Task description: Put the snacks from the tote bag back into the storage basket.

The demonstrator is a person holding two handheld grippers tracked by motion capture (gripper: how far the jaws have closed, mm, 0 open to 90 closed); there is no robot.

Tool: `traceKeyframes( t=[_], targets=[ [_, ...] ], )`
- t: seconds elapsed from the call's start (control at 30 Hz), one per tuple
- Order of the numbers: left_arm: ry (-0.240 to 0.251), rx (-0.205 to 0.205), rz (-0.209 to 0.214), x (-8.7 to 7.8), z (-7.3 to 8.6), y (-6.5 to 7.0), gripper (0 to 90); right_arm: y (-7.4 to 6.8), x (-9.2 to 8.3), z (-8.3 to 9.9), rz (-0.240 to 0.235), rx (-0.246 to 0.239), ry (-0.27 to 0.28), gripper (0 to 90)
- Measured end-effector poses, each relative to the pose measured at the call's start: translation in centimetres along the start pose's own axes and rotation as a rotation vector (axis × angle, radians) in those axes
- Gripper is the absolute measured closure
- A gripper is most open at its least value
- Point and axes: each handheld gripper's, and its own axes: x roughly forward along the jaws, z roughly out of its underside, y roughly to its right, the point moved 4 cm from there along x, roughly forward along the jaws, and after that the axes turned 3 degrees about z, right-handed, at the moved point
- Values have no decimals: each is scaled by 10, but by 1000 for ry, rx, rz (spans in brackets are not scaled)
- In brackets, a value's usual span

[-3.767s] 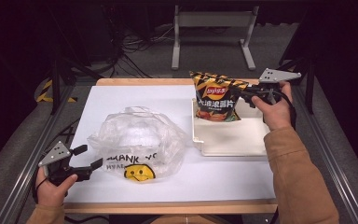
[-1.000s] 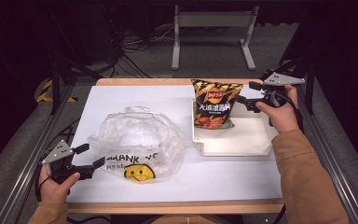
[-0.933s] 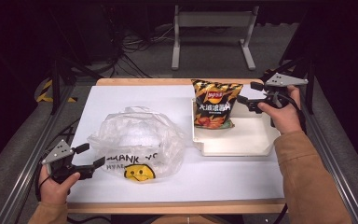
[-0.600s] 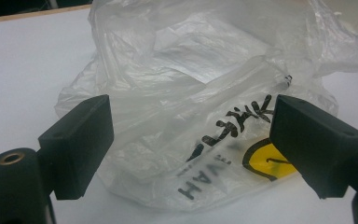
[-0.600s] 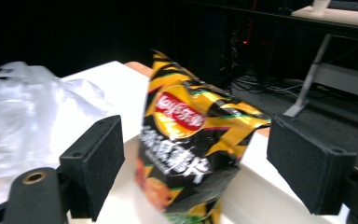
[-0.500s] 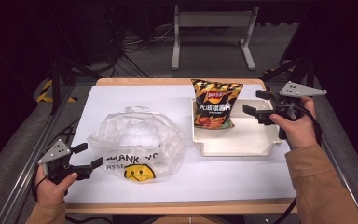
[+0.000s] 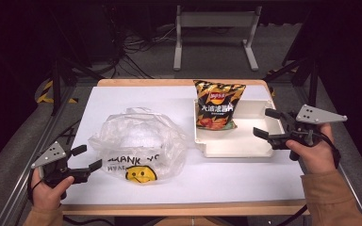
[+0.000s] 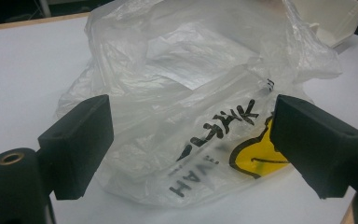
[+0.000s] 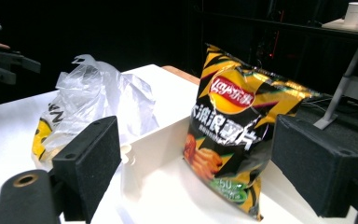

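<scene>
My 2 grippers are spread and empty: left gripper (image 7: 86, 158) beside the plastic bag (image 7: 139, 143), right gripper (image 7: 267, 123) beside the tray (image 7: 245, 149) holding the chip bag (image 7: 217, 104).

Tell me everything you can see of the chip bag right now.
The chip bag is a glossy foil packet, black and yellow with diagonal stripes, a red and yellow brand logo near its top and a picture of ridged chips lower down. It looks sealed and puffed. It stands upright in the white tray, at the tray's far left corner, leaning slightly back against the wall. Nothing grips it: the right gripper is open, off to its right.
</scene>
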Motion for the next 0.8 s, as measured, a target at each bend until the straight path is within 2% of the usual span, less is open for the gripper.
traceKeyframes(
  t=[0.17,0.33,0.47,0.57,0.67,0.8],
  targets=[
    [17,-7,0,-3,1,0,143,-3,-6,14,27,-3,-7,159],
    [21,-11,-2,-3,2,0,144,-8,-9,27,43,17,8,159],
    [14,-12,-9,-3,4,-1,144,-12,-8,45,68,36,7,162],
    [9,1,-15,-2,4,-1,144,-14,-7,56,84,60,37,163],
    [22,6,-8,-1,4,0,142,-16,-3,64,99,73,37,163],
    [35,11,-2,-2,4,0,140,-19,2,75,100,63,34,163]
  ],
)
